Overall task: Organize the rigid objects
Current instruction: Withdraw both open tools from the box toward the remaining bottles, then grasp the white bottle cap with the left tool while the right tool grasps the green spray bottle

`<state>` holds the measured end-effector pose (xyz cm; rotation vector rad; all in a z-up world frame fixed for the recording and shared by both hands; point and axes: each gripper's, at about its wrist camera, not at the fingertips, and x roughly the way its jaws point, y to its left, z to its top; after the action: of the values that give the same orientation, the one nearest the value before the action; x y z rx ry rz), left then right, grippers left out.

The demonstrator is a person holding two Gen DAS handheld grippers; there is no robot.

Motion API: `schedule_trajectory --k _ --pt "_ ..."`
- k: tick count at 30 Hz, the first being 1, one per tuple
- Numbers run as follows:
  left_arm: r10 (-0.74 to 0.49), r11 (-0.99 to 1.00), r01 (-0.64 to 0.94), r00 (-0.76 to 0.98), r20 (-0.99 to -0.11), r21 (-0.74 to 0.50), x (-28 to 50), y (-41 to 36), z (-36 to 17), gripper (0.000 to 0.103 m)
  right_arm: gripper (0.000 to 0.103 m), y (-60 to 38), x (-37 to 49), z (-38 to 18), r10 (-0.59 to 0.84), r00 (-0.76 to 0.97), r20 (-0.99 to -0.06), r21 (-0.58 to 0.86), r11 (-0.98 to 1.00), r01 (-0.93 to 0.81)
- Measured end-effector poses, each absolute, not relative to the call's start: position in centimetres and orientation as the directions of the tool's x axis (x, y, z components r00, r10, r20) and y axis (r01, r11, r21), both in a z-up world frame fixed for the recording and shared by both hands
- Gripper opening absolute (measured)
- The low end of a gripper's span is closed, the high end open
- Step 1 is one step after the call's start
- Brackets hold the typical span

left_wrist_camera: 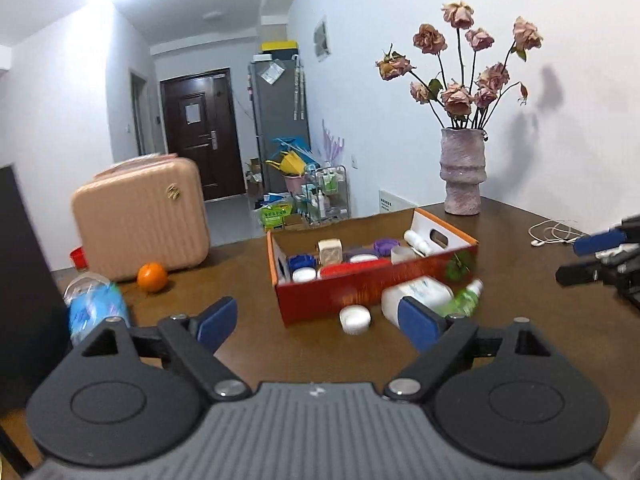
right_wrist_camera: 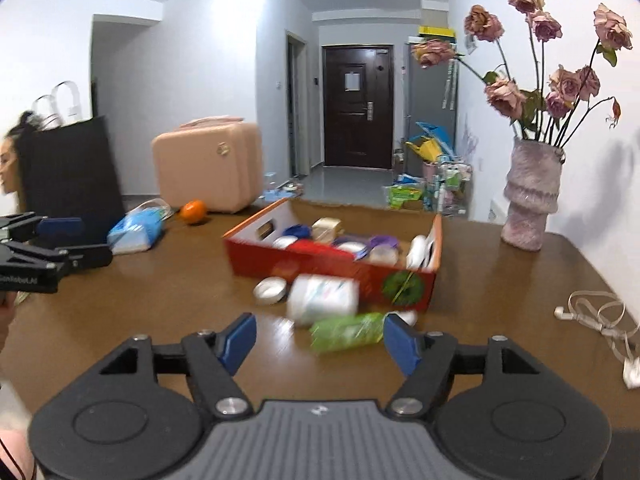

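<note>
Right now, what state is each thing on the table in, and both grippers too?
Left gripper: open, empty.
Right gripper: open, empty.
Red box: open-topped, partly filled with jars and bottles.
White bottle: lying on its side outside the box.
Green bottle: lying on its side.
White jar: outside the box, tipped.
Vase: upright, holding dried roses.

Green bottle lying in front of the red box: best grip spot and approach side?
Grip the green bottle mid-body, across its narrow width. It lies on its side on the table, with the white bottle close behind it and the red box beyond. So come from the near side and above, probably with the open right gripper, which is nearest.
</note>
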<state>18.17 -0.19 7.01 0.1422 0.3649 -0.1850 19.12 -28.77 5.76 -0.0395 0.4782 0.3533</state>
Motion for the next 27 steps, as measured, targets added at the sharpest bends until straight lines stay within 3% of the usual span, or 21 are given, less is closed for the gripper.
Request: schedule_trajectory --k 12,24,27 --pt "-0.126 0.986 0.159 0.904 -0.409 0.049 9.7 1.4 3.0 0.092 0.075 -27.4 10.6 1.5 0.351 0.823 -0.447 0.088 0.933 -0.349" --pt "-0.145 0.984 0.178 0.877 -0.458 0.028 14.2 0.7 2.3 0.092 0.075 -27.9 15.3 0.1 0.296 0.822 -0.486 0.006 0.942 -0.336" --pt "-0.159 0.98 0.198 0.867 -0.473 0.033 17.1 0.3 2.0 0.092 0.08 -28.2 18.9 -0.4 0.302 0.81 -0.503 -0.044 0.927 -0.373"
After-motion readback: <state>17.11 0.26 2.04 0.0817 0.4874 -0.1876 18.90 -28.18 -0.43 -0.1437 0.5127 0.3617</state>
